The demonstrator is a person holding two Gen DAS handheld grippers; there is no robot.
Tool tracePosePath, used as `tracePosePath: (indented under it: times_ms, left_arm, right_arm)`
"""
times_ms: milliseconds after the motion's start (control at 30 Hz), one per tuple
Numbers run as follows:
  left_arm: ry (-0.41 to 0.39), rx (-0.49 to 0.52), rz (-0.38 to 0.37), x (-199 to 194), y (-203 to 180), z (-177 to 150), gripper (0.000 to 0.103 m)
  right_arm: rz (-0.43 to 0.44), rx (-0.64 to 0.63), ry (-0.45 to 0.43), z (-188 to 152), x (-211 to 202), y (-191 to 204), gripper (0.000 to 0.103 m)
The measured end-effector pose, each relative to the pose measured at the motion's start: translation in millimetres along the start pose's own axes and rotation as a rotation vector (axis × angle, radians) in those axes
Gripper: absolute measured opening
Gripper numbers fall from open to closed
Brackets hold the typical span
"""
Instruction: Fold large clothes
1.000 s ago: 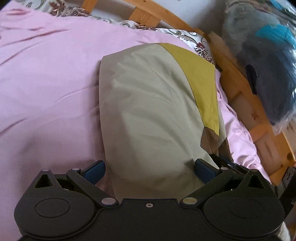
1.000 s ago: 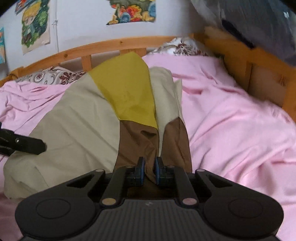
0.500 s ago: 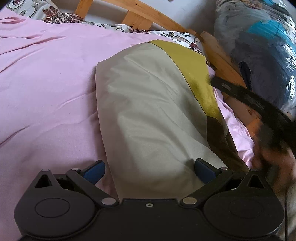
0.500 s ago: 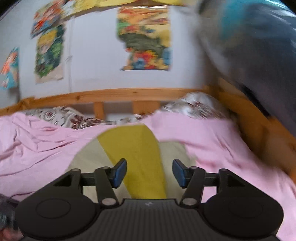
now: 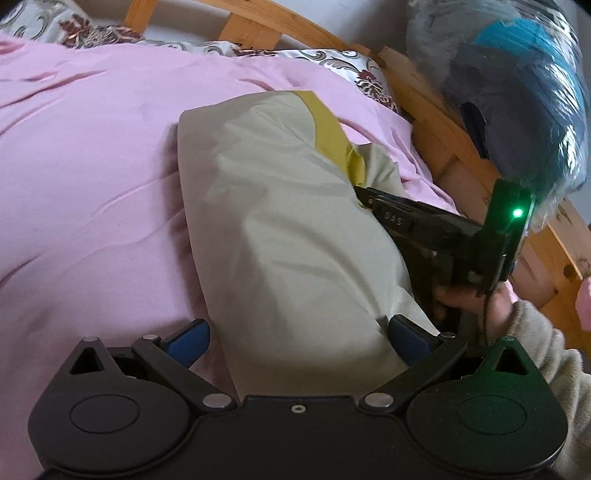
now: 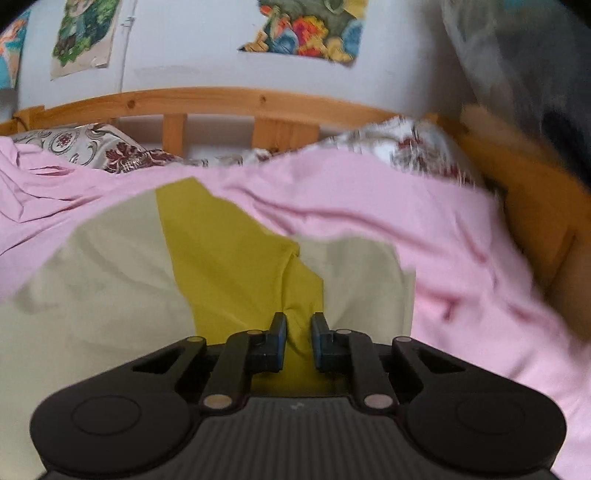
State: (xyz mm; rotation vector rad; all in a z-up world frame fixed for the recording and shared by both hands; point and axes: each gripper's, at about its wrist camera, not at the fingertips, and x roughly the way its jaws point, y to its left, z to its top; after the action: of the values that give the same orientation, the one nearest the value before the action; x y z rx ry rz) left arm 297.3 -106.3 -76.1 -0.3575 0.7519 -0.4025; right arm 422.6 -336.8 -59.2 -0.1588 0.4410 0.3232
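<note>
— Jaws? 
— Right gripper [image 6: 298, 334], wide open half a second ago, now pinches the garment's [image 5: 295, 240] yellow panel [image 6: 229, 258]; left gripper [image 5: 297, 338] stays spread, straddling its near end. 
— Garment? 
— On the pink sheet [image 5: 92, 184], near the headboard [image 6: 229, 98]. Next fold looks ready.

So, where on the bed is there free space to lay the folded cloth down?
The pink sheet lies bare left of the garment, up to the patterned pillows. A narrower bare strip runs between garment and wooden frame. That side is crowded: the right gripper pinches the yellow panel there; the left gripper straddles the near end.
</note>
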Motion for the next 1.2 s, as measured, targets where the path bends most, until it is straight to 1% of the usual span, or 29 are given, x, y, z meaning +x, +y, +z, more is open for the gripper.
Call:
tracePosePath:
  times_ms: [100, 233, 633, 800, 867, 933, 967, 1000, 1033, 1100, 1200]
  left_arm:
    - [-0.001, 0.031, -0.001, 1, -2, 0, 0.102]
    - [-0.001, 0.025, -0.002, 1, -3, -1, 0.102]
    - [0.010, -0.002, -0.024, 1, 3, -2, 0.102]
    - [0.019, -0.047, -0.046, 2, 9, -4, 0.102]
    - [0.016, -0.061, -0.047, 2, 9, -5, 0.102]
    - [0.008, -0.081, -0.054, 0, 12, -7, 0.102]
    - [0.009, -0.092, -0.054, 0, 13, -7, 0.102]
    - [0.017, -0.101, -0.055, -1, 15, -6, 0.102]
    - [0.025, -0.099, -0.056, -2, 15, -5, 0.102]
    - [0.033, -0.072, -0.053, -4, 13, -1, 0.102]
    - [0.025, -0.026, -0.030, -3, 6, 0, 0.102]
  right_arm:
    - [0.019, 0.041, -0.030, -8, 1, -6, 0.017]
    - [0.048, 0.083, -0.030, -9, 2, -14, 0.017]
    - [0.036, 0.067, -0.028, -7, 2, -10, 0.018]
    - [0.030, 0.060, -0.027, -7, 1, -8, 0.021]
    - [0.014, 0.046, -0.029, -6, 0, -5, 0.025]
    - [-0.003, 0.040, -0.032, -5, -6, -2, 0.035]
    - [0.004, 0.037, -0.027, -2, -13, 0, 0.039]
    - [0.019, 0.032, -0.028, -1, -20, 1, 0.050]
    - [0.032, 0.030, -0.043, 0, -32, 3, 0.059]
    - [0.029, 0.030, -0.060, -2, -50, 5, 0.064]
    - [0.009, 0.019, -0.025, -17, -62, 5, 0.064]
